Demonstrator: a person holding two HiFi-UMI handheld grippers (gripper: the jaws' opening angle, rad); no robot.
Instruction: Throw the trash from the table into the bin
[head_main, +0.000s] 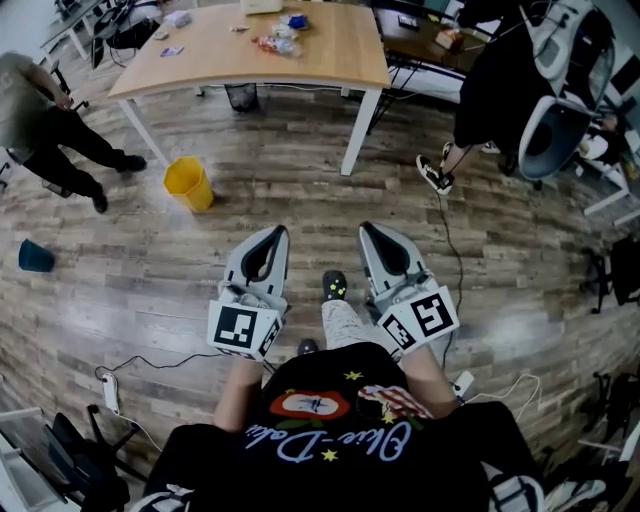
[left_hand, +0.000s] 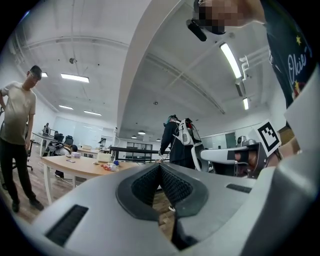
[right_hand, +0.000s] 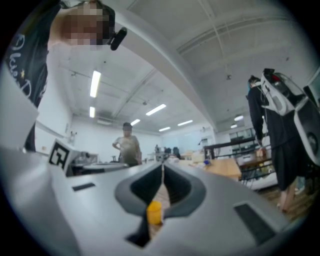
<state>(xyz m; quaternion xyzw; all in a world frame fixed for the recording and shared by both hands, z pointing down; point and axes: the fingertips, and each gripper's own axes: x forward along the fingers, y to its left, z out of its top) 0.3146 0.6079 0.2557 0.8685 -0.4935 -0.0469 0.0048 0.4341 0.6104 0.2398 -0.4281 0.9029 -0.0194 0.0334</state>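
The trash (head_main: 275, 42), a small pile of wrappers, lies on the wooden table (head_main: 330, 60) far ahead of me. The yellow bin (head_main: 188, 184) stands on the floor in front of the table's left end. My left gripper (head_main: 272, 235) and right gripper (head_main: 370, 232) are held level side by side near my body, both shut with nothing in them and well short of the table. In the left gripper view the trash (left_hand: 109, 167) shows small on the table (left_hand: 75, 167). The right gripper view shows the yellow bin (right_hand: 154, 212) through the gap under its jaws.
A person (head_main: 40, 130) walks at the far left and another (head_main: 490, 90) stands at the right by an office chair (head_main: 555, 130). A black wastebasket (head_main: 241, 96) sits under the table. A blue object (head_main: 35, 257) and cables with a power strip (head_main: 110, 392) lie on the floor.
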